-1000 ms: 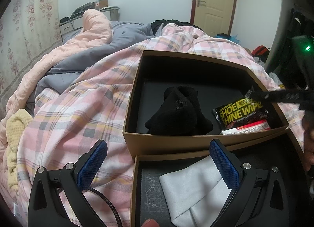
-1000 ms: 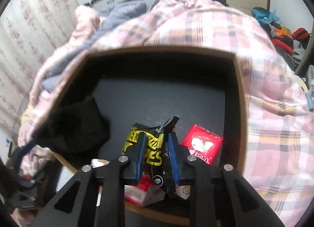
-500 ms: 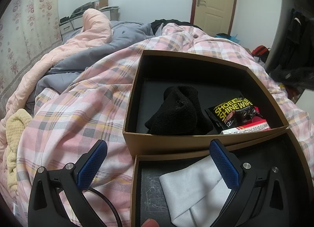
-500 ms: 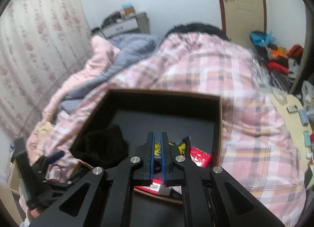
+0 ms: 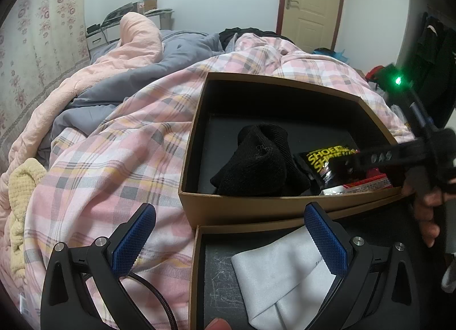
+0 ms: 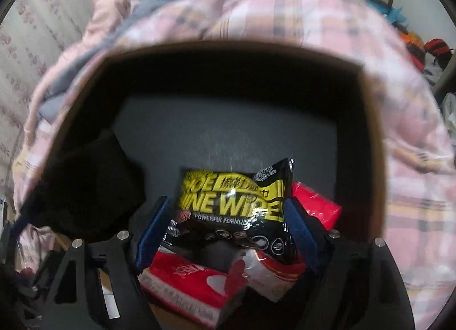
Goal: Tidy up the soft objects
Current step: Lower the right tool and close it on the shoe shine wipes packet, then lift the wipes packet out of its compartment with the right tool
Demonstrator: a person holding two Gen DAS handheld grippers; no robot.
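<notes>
The right gripper (image 6: 228,216) has just been opening; its fingers straddle the shoe shine wipes packet (image 6: 236,199) without pressing, to drop or regrip it in the brown box (image 5: 285,79) on the plaid quilt (image 5: 114,159), beside the black sock (image 5: 256,164). The left gripper (image 5: 230,238) hangs spread, empty.

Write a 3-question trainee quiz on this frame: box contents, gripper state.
1. True or false: the right gripper is clamped shut on the shoe wipes pack.
2. Which item lies leftmost in the far box? A) black sock B) red pack C) white cloth
3. Fill in: the white cloth lies in the ____ box, under the left gripper.

Key
1. False: its jaws have just been opening, and the pack sits between them, unpinched.
2. A, the black sock.
3. near
</notes>
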